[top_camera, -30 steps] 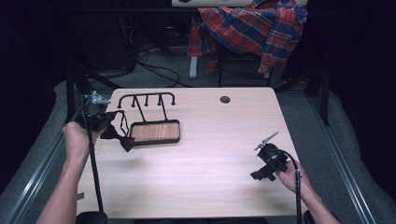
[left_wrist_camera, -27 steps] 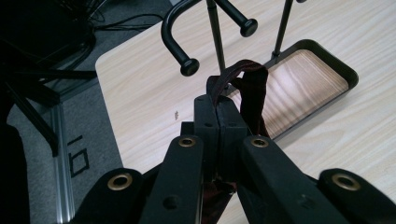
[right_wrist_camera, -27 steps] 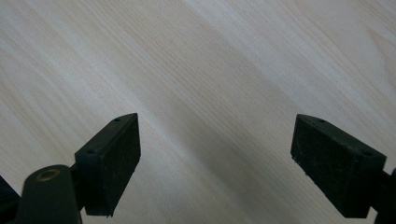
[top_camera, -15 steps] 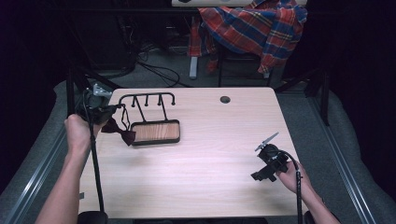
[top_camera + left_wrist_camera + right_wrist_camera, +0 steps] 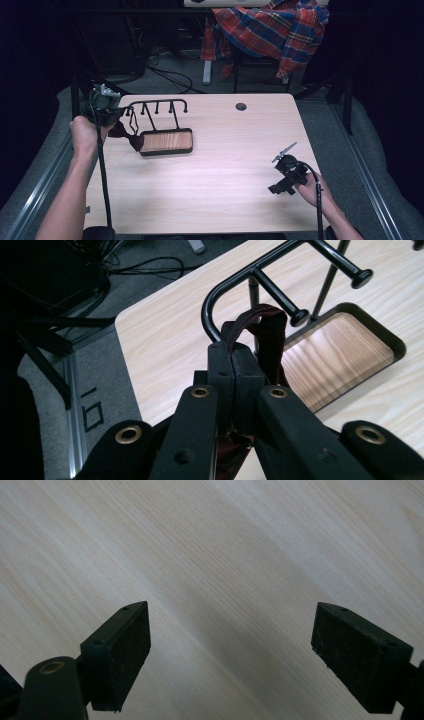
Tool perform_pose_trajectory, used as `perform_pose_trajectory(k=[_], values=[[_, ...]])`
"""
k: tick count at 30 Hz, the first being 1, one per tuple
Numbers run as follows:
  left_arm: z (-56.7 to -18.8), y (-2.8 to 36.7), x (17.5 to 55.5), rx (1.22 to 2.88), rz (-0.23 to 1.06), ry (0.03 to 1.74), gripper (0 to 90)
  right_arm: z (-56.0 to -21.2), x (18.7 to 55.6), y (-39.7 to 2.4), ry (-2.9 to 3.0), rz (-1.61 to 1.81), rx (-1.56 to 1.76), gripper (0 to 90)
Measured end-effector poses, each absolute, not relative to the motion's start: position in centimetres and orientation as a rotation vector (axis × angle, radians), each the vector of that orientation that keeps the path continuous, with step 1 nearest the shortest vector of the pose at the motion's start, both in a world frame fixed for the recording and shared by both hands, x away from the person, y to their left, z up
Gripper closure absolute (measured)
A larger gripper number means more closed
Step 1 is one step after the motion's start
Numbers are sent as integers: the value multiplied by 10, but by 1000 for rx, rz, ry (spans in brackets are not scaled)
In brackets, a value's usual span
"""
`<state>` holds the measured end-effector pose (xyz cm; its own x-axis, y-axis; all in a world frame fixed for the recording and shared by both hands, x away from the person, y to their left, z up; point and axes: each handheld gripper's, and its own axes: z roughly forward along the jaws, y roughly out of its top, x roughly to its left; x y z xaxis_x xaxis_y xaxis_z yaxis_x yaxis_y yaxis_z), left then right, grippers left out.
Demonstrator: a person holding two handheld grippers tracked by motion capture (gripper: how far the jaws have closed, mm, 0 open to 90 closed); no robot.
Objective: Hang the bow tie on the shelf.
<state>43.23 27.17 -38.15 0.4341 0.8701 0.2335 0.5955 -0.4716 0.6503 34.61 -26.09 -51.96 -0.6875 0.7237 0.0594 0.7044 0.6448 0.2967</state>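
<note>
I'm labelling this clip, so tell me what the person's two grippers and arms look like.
Both grippers are black with flat rectangular pads. The left gripper has brass-coloured rivets; the right gripper bears a grey three-cornered plate. A black cable trails from each. Both forearms are bare, no sleeves.

place: lab | signs: metal frame [image 5: 47,165] round table [image 5: 220,200], floor cables [image 5: 167,75], dark surround, shirt [image 5: 275,30] on chair

Jaws: black, with flat pads and brass-ringed screw holes.
Left gripper [image 5: 233,365]: grey top plate, black cable.
Forearms: bare.
</note>
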Motion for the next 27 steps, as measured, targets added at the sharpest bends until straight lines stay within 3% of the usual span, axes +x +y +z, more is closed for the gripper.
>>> perform_pose_trajectory(k=[27], values=[[-403, 282, 453, 2216, 738, 1325, 890, -520, 346, -261, 2808, 458, 1213, 158]])
